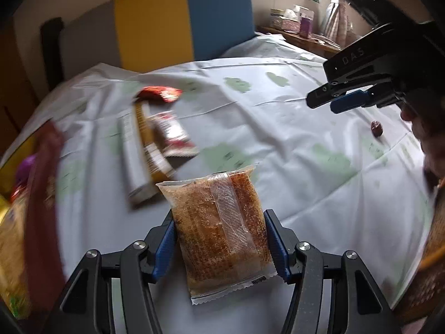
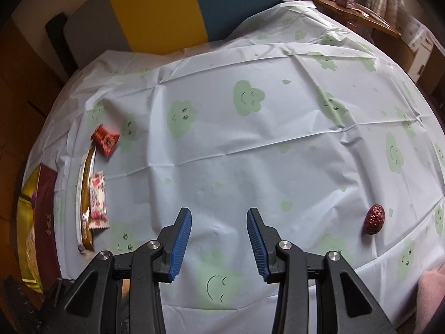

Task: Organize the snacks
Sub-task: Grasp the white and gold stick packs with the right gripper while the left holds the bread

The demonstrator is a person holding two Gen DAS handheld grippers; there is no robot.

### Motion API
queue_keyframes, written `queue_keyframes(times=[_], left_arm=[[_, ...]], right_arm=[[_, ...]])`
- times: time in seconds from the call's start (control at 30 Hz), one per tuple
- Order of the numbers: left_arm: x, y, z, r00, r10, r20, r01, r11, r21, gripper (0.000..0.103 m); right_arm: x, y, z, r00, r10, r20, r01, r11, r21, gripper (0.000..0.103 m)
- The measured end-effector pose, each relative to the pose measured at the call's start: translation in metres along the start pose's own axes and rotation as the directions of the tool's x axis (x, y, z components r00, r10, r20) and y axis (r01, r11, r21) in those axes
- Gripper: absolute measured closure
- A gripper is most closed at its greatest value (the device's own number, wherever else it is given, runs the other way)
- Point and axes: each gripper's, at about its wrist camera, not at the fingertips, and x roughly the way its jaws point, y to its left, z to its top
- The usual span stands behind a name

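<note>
A clear packet of brown crumbly snack [image 1: 219, 225] sits between the blue pads of my left gripper [image 1: 219, 214], which is shut on its two long sides. The packet looks sharp while the table behind it is blurred. Beyond it lie a long brown-and-white packet [image 1: 144, 150], a pink-and-white packet [image 1: 172, 136] and a small red packet [image 1: 160, 94]. The right wrist view shows the same small red packet [image 2: 105, 140] and long brown packet [image 2: 87, 194] at the table's left edge. My right gripper [image 2: 219, 210] hangs open over bare cloth, holding nothing.
A white tablecloth [image 2: 250, 153] with green smiling clouds covers the table. A dried red date [image 2: 375, 219] lies alone at the right. A maroon-and-yellow box [image 2: 46, 222] stands at the left edge. A yellow and blue panel [image 2: 180, 8] rises behind the table.
</note>
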Motion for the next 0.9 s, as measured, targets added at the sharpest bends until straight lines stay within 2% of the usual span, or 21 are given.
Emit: queue_keyframes(times=[0.17,0.37,0.57,0.67,0.8,0.9], left_arm=[[-0.018,0.031,-0.032,0.998,0.056,0.032,-0.054,0.996,-0.072,0.042],[-0.027,0.045,-0.051,0.996,0.054,0.065,-0.046,0.992,-0.117,0.042],[-0.030,0.049,-0.058,0.995,0.034,0.091,-0.022,0.992,-0.128,0.043],[-0.031,0.049,-0.059,0.994,0.025,0.103,-0.011,0.991,-0.130,0.043],[-0.031,0.053,-0.062,0.993,0.010,0.114,0.006,0.990,-0.142,0.043],[-0.032,0.054,-0.063,0.993,0.003,0.118,0.015,0.989,-0.145,0.043]], right_arm=[[0.008,0.011,-0.006,1.000,-0.005,-0.029,0.003,0.999,-0.052,0.061],[0.010,0.036,-0.016,0.999,0.032,-0.022,-0.035,0.987,-0.160,0.061],[0.015,0.080,-0.036,0.992,0.113,-0.052,-0.123,0.944,-0.307,0.064],[0.015,0.106,-0.045,0.980,0.182,-0.081,-0.199,0.916,-0.350,0.064],[0.014,0.146,-0.041,0.970,0.227,-0.089,-0.243,0.880,-0.408,0.064],[0.020,0.174,-0.031,0.967,0.240,-0.088,-0.254,0.871,-0.421,0.064]])
